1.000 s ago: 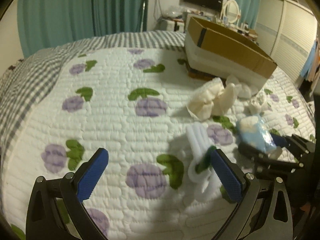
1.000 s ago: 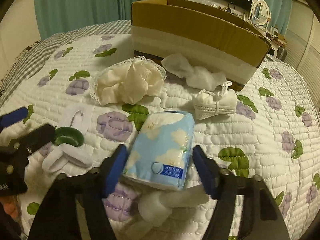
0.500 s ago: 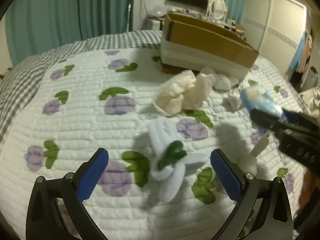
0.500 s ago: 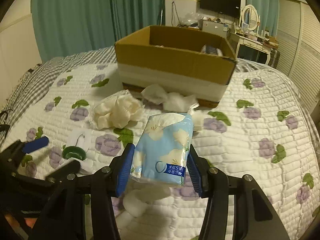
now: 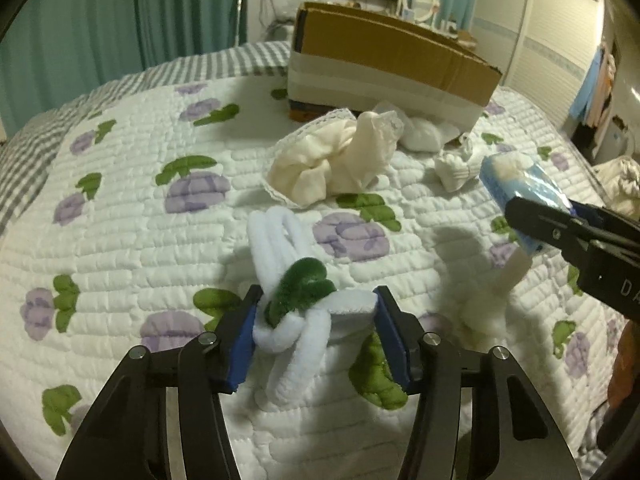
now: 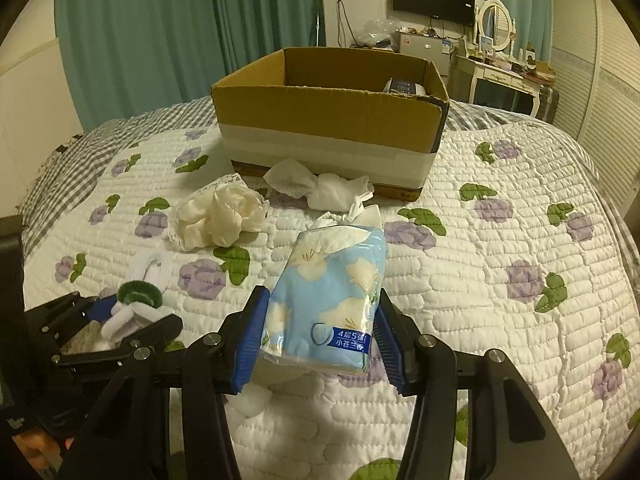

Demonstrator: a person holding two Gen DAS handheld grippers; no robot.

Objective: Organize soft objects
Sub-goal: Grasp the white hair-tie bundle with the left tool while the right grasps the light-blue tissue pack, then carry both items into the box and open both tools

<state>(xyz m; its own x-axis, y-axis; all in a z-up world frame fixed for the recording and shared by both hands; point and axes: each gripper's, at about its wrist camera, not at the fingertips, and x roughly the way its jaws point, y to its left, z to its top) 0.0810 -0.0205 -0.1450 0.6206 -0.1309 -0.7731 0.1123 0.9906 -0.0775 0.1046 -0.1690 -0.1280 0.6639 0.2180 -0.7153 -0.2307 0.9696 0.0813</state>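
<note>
Jaws of the right gripper [image 6: 318, 334] clamp the tissue pack [image 6: 328, 300] above the bed; left gripper [image 5: 316, 326] pinches the plush loops [image 5: 294, 300] — carry both level to the cardboard box [image 6: 328, 112].

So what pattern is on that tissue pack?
The tissue pack is light blue with white flowers and a dark blue label strip, clearest in the right wrist view.

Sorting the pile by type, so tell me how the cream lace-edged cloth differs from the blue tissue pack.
The cream cloth lies crumpled on the quilt; the blue tissue pack is held in the right gripper. The cloth is plain cream with a lace edge; the pack is glossy, blue, flower-printed. The cloth is shapeless; the pack is blocky. Both are outside the cardboard box.
</note>
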